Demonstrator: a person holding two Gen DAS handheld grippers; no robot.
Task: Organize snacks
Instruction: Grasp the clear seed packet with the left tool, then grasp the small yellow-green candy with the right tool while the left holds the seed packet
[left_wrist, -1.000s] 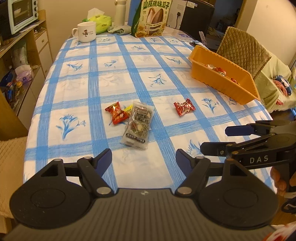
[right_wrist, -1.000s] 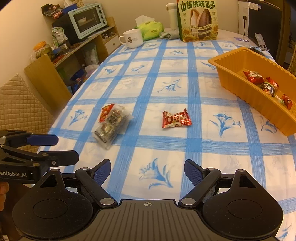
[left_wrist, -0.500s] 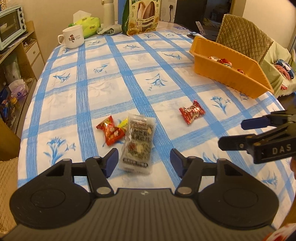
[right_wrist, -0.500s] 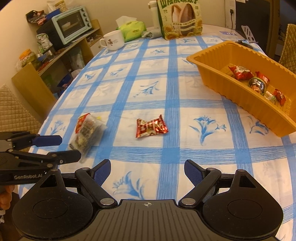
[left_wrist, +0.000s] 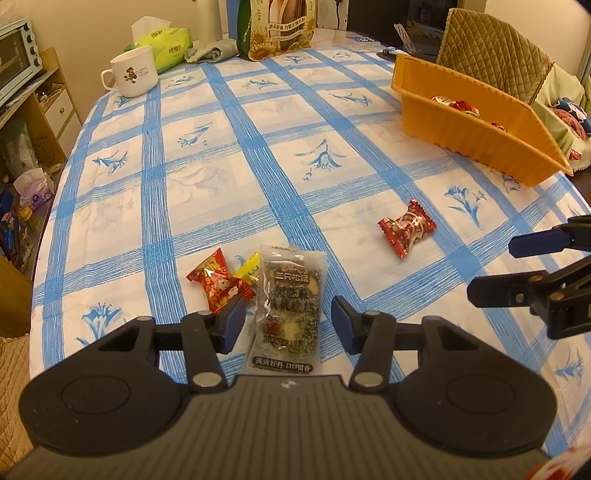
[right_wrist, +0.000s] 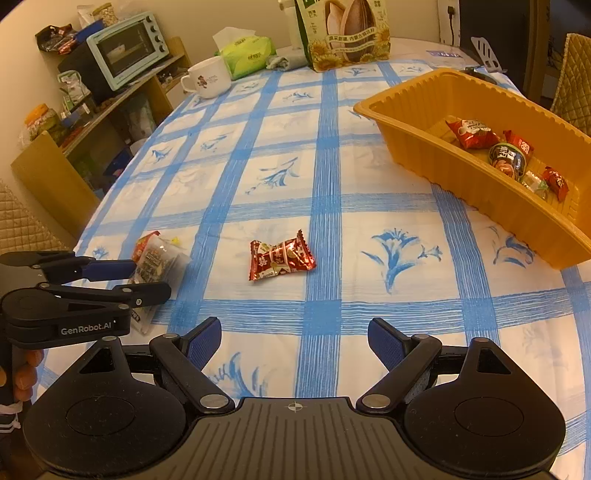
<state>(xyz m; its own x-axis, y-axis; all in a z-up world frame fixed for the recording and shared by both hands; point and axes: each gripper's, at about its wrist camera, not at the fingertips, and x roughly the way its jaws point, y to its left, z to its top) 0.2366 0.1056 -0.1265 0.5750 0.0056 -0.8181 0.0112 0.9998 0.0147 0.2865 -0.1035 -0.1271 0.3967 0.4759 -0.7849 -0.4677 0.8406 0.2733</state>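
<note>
A clear packet of dark snack (left_wrist: 286, 306) lies flat on the blue-checked tablecloth, between the fingers of my left gripper (left_wrist: 288, 325). Its jaws are closing, and a gap still shows on both sides of the packet. A red candy (left_wrist: 218, 284) and a yellow one (left_wrist: 249, 267) lie against the packet's left side. Another red wrapped candy (right_wrist: 282, 254) lies alone ahead of my right gripper (right_wrist: 295, 345), which is open with nothing between its fingers. The orange tray (right_wrist: 443, 162) at the right holds several wrapped snacks.
At the table's far end stand a white mug (left_wrist: 133, 74), a green tissue pack (left_wrist: 170, 48) and a big sunflower-seed bag (left_wrist: 277, 26). A shelf with a toaster oven (right_wrist: 125, 55) lines the left side. A quilted chair (left_wrist: 495, 48) stands behind the tray.
My left gripper has moved forward and down over the clear packet, and its jaws have narrowed around it. My right gripper has come closer to the lone red candy, still wide.
</note>
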